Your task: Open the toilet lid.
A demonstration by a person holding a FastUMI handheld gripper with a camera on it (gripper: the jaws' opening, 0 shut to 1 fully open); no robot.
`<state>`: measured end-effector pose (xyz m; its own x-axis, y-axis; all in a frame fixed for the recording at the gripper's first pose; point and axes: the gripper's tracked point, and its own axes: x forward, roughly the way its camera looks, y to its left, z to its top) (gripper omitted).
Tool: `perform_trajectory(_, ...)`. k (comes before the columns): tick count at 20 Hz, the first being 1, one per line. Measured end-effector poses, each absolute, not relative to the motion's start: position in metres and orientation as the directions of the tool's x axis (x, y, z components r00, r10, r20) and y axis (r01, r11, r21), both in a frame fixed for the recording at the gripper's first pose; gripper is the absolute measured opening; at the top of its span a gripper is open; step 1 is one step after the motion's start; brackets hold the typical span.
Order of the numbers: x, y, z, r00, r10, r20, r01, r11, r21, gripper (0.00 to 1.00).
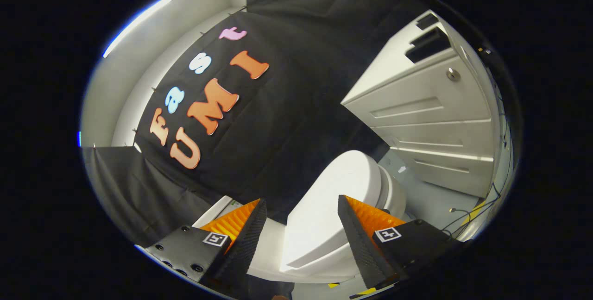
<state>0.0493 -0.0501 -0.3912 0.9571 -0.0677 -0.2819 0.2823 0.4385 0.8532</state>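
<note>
Two fingers [250,226] apart, one closed toilet lid [333,198] between, untouched

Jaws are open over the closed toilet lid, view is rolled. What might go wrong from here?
1. The gripper is apart from the toilet lid, whose smooth rounded top offers no edge; the jaws may slide off.
2. The view is tilted, so the lid's front lip is easy to misjudge.
3. Cables lie on the floor beside the white cabinet; they could snag.
</note>
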Motion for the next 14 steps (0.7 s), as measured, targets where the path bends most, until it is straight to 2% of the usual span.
perform_trajectory(3, 0.053, -0.060, -0.428, 0.945, -0.090, -0.314, 0.326, 0.316, 0.891, 0.99)
perform_trajectory(11, 0.056, -0.055, -0.516, 0.915, -0.069, -0.397, 0.403, 0.152, 0.903, 0.99)
perform_trajectory(14, 0.059, -0.053, -0.535, 0.917, -0.047, -0.395, 0.398, 0.088, 0.913, 0.96)
